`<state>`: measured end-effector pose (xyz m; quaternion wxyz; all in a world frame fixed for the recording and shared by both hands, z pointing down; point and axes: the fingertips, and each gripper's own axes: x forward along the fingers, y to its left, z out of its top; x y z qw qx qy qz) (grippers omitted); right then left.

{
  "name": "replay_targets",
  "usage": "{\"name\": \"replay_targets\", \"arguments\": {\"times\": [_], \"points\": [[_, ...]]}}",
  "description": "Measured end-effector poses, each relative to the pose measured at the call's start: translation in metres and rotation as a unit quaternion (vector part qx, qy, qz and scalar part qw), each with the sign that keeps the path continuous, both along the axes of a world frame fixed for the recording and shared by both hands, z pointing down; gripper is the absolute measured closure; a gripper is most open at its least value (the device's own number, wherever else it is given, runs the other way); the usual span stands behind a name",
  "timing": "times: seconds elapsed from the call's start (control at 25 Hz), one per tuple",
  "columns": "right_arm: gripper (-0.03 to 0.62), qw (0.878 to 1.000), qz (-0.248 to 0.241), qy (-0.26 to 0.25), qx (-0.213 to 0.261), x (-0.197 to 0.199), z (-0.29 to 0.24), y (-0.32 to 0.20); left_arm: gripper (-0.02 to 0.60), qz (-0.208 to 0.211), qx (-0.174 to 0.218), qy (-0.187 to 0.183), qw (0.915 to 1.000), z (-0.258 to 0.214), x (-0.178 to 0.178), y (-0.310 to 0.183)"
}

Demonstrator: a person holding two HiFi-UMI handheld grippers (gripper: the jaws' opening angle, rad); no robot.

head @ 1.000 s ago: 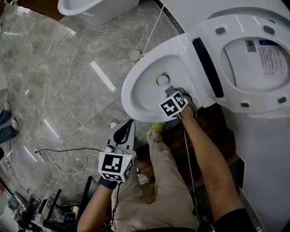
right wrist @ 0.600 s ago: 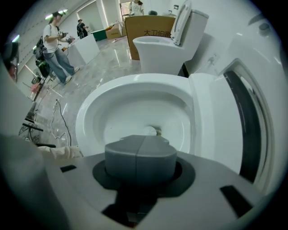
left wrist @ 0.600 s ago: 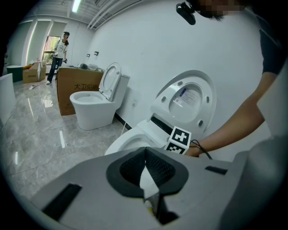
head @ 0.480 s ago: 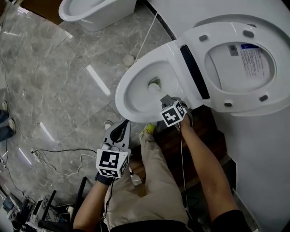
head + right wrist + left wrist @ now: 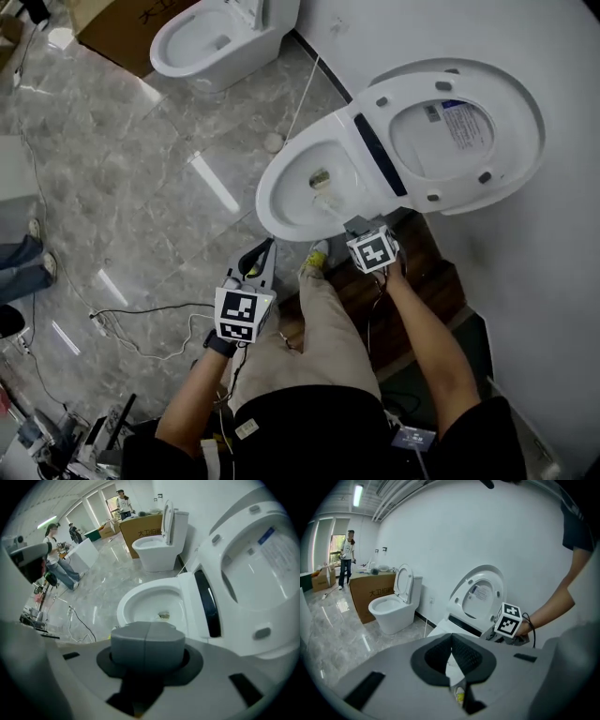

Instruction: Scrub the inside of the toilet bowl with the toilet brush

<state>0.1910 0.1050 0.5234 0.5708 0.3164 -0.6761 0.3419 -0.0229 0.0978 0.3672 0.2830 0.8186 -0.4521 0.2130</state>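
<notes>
The white toilet bowl (image 5: 274,202) stands with its seat and lid (image 5: 450,131) raised against the wall. A small brownish smear (image 5: 164,615) lies at the bottom of the bowl. My right gripper (image 5: 352,226) hovers at the bowl's near rim with its jaws pressed together and nothing showing between them (image 5: 147,632). My left gripper (image 5: 270,246) hangs lower left of the bowl, above the floor, jaws meeting at the tips and holding nothing (image 5: 451,638). I see no toilet brush in any view.
A second toilet (image 5: 216,37) and a cardboard box (image 5: 117,28) stand at the far left. Cables (image 5: 141,314) trail over the marble floor. A dark wooden step (image 5: 422,281) lies beside the bowl. My yellow shoe (image 5: 319,253) is under the rim. People (image 5: 58,559) stand further off.
My right gripper has drawn back from inside the bowl to its near rim. The head camera has risen and pulled away. The left gripper has kept its place.
</notes>
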Motion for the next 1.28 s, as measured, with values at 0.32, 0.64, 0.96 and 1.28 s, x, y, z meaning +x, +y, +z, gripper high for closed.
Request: {"name": "replay_targets", "arguments": {"times": [0.32,0.64,0.96,1.28], "points": [[0.445,0.995,0.053,-0.055,0.059,0.001,-0.17,0.003,0.571,0.022,0.043,0.011,0.9988,-0.118,0.002,0.0],[0.445,0.984,0.096,-0.082,0.128,0.004,-0.281,0.011,0.571,0.05,0.108,0.017,0.9928,-0.187,0.003,-0.018],[0.445,0.976,0.118,-0.084,0.165,0.002,-0.336,0.027,0.571,0.058,0.151,0.03,0.9864,-0.232,0.004,-0.032],[0.445,0.975,0.125,-0.087,0.165,0.017,-0.356,0.038,0.571,0.087,0.165,0.048,0.9813,-0.251,0.034,-0.027]]}}
